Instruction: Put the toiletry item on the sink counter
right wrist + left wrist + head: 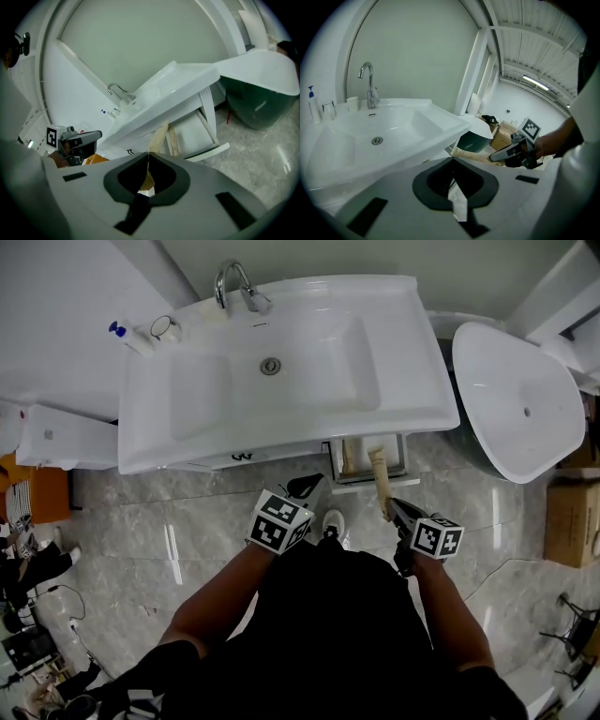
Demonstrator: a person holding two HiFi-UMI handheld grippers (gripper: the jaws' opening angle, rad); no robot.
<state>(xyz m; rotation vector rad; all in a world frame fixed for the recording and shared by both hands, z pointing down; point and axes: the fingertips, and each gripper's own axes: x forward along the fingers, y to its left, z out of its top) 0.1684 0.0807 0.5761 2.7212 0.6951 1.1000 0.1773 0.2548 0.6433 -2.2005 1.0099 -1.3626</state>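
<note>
left tongs (453, 161): closed, empty | right tongs (148, 153): clamped on flat, tapered tan tube (158, 137) | glossy white sink (398, 381)

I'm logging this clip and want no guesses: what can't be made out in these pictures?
Kind and print of the tan toiletry item: it is small in the head view, and its lower end is inside the right hand-held gripper.
Back of the drawer: it is hidden under the sink counter in the head view.
Label of the pump bottle: it is too small in every view.
</note>
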